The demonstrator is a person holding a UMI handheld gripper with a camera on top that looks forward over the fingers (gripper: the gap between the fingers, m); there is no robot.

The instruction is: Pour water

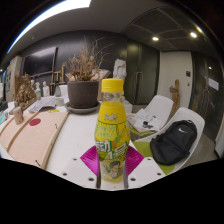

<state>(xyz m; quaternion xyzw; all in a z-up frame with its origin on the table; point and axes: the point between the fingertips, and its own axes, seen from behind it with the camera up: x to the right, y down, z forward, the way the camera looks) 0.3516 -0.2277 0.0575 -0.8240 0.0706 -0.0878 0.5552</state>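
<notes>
Far left of the frame: you have a long wooden board lying on the white table, with small items near its far end that are too small to name.
Upper left of centre: a dark pot with dried twigs stands on the table, beyond the bottle and a little left of it.
Centre: the yellow-capped bottle stands upright, its green and yellow label facing you, its base low in the frame.
Your tongs: the gripper sits at the bottom centre; its magenta pads show on both sides of the bottle's lower half.
Fingers' state: the bottle is between them, each pad right against its side; the tongs look to be pinching it.
Right of centre: white chairs stand beside the table.
Lower right: a black bag with a white swoosh mark rests on the nearest chair.
</notes>
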